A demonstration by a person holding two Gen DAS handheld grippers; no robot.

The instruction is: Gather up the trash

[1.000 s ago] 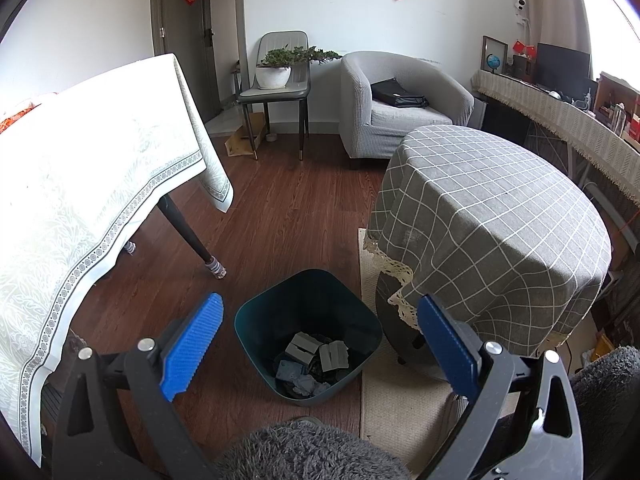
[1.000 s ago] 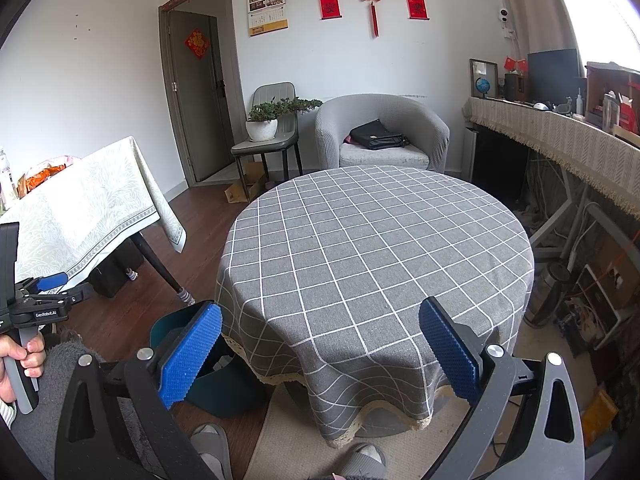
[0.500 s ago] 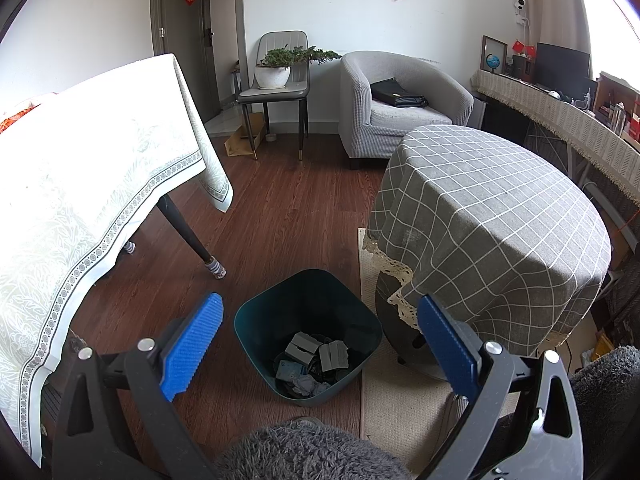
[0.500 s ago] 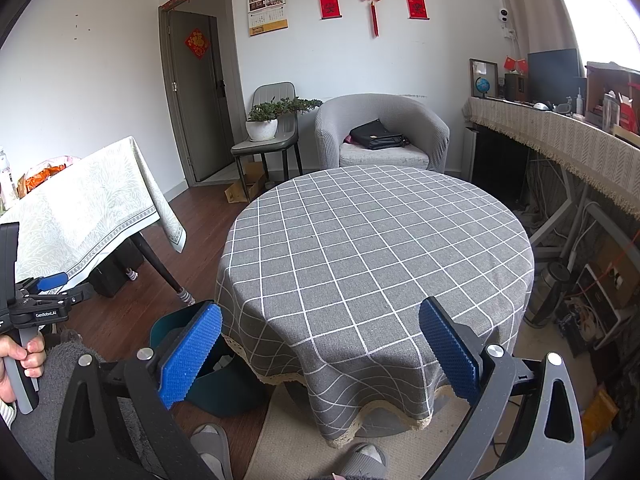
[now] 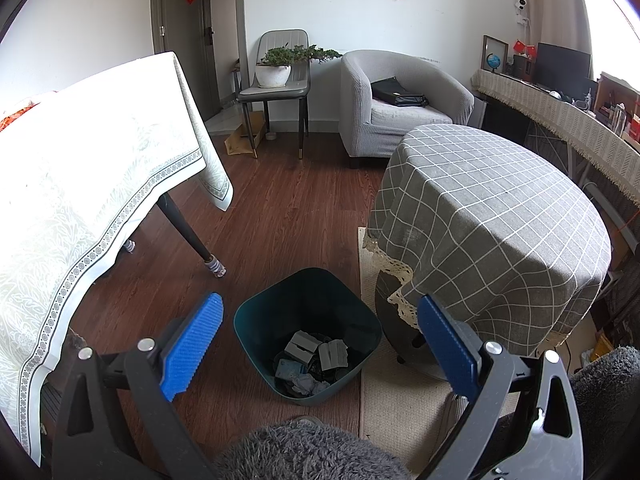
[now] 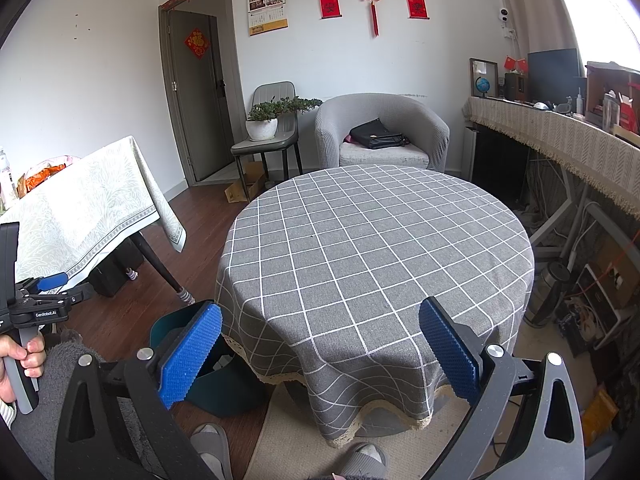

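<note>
A dark teal trash bin (image 5: 308,332) stands on the wood floor beside the round table (image 5: 492,216). Grey and dark pieces of trash (image 5: 316,356) lie in its bottom. My left gripper (image 5: 320,344) is open and empty, held above the bin. My right gripper (image 6: 320,350) is open and empty, held over the near edge of the round table's grey checked cloth (image 6: 376,248). The bin (image 6: 224,376) shows partly behind the right gripper's left finger. No trash shows on the round table top.
A table with a white cloth (image 5: 80,184) stands at the left. A grey armchair (image 5: 396,108) with a black bag, a chair with a potted plant (image 5: 280,68), and a long sideboard (image 6: 560,140) stand behind. A beige rug (image 5: 400,400) lies under the round table.
</note>
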